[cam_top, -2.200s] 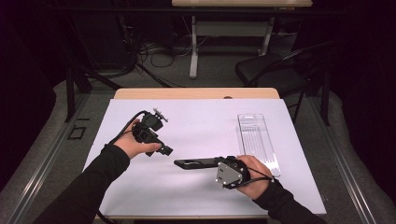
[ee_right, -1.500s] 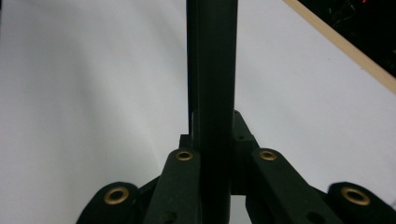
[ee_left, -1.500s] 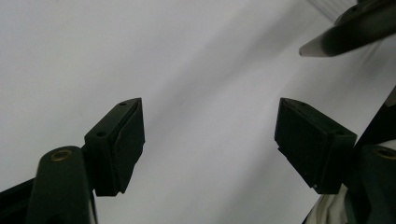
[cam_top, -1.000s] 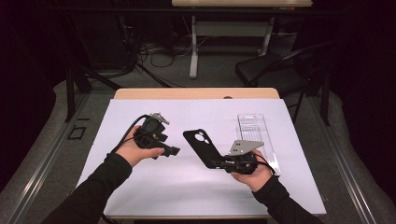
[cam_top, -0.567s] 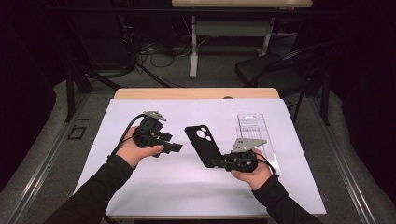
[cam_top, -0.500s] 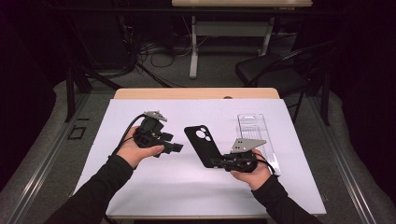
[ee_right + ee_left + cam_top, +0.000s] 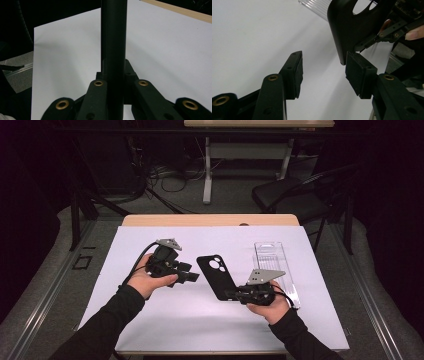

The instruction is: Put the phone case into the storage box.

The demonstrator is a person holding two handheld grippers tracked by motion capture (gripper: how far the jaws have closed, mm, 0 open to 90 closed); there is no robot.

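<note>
The table (image 7: 165,320) is seen from above; the phone case (image 7: 216,275) is shared closely by both gripper views.

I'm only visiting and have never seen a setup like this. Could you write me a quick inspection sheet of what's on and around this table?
Surface: white sheet over a wooden table.
Job's things: black phone case, held off the sheet; clear plastic tray lying flat at the right.
Clutter: nothing seen.
Grippers: right gripper clamped on the case's lower edge; left gripper open, its jaws beside the case.
Cables: one trails from the left gripper; more on the floor behind.
Surroundings: dark room, black chair, second table.
</note>
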